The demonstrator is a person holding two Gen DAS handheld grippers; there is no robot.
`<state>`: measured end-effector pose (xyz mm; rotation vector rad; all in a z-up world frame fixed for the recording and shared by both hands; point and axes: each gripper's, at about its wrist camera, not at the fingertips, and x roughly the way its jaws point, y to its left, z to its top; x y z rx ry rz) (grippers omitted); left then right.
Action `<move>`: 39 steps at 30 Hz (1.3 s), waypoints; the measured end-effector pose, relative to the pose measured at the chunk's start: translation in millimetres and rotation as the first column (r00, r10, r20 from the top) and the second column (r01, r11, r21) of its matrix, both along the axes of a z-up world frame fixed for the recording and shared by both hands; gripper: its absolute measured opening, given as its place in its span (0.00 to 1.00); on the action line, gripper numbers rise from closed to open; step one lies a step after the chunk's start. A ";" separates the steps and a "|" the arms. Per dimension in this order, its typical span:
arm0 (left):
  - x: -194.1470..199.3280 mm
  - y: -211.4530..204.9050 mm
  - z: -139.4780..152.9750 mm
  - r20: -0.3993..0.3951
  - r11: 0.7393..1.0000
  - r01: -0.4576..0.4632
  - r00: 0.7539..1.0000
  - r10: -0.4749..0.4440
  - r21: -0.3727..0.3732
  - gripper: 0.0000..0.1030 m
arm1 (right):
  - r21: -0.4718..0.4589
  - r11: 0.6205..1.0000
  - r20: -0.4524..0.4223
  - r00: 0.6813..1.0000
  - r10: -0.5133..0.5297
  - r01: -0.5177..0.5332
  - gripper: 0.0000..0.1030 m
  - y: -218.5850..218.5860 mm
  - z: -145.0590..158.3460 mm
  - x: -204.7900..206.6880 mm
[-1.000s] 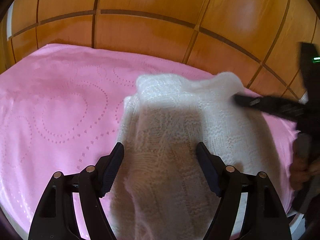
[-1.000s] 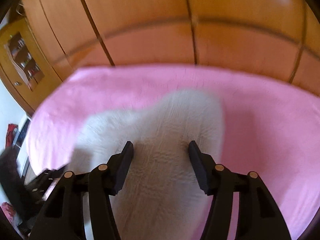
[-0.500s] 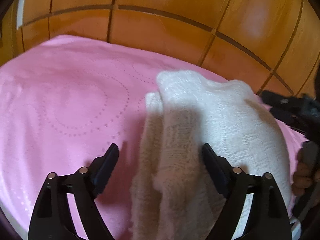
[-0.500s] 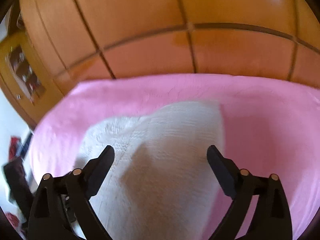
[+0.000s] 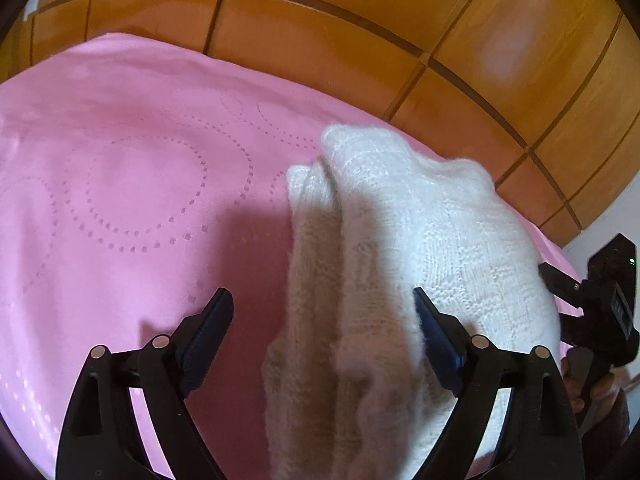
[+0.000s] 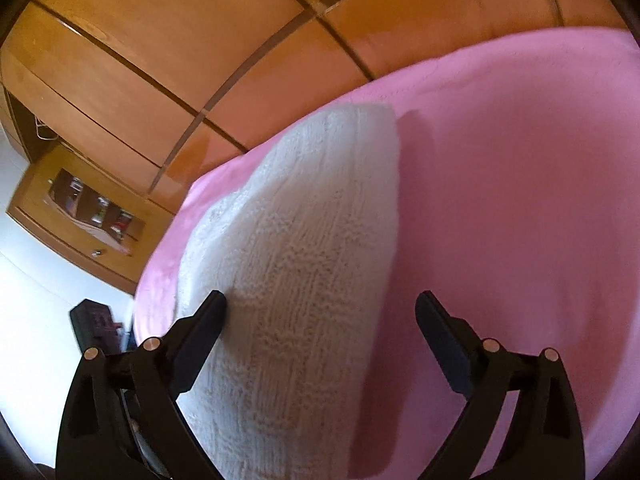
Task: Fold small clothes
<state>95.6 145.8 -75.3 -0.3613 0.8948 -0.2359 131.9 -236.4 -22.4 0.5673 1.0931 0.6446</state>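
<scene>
I'm holding the left gripper (image 5: 323, 322) wide; its jaws have just been opening, knit between them but not pinched. Right gripper (image 6: 321, 314) is gaping too, holding nothing. The white knit garment (image 5: 420, 248) is lying folded on the pink bed cover (image 5: 132, 184), long axis running away from both grippers, mostly right of left's centreline.

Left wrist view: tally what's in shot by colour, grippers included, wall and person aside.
White: 1, the knit garment
Pink: 1, the bedspread
Black: 2, the left gripper and the right gripper, both open
Total: 4
</scene>
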 end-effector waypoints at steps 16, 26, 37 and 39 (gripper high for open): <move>23.2 3.8 -18.3 -0.034 0.968 0.111 0.992 -0.122 -0.225 0.77 | -0.002 0.988 -0.012 0.988 0.153 -0.153 0.80 55.0 -16.2 9.7; 20.3 -33.8 6.0 0.031 0.912 0.241 0.969 -0.245 -0.332 0.43 | -0.056 0.994 0.117 0.988 0.098 -0.092 0.56 18.7 31.1 -18.0; 58.9 -235.9 39.9 0.064 0.818 0.517 0.853 -0.519 -0.252 0.43 | -0.142 0.967 0.222 0.959 -0.177 0.212 0.56 -145.5 70.4 -36.8; 63.9 -280.6 39.9 0.045 0.806 0.563 0.824 -0.565 -0.181 0.43 | -0.193 0.941 0.213 0.948 -0.237 0.278 0.58 -177.1 61.0 -38.2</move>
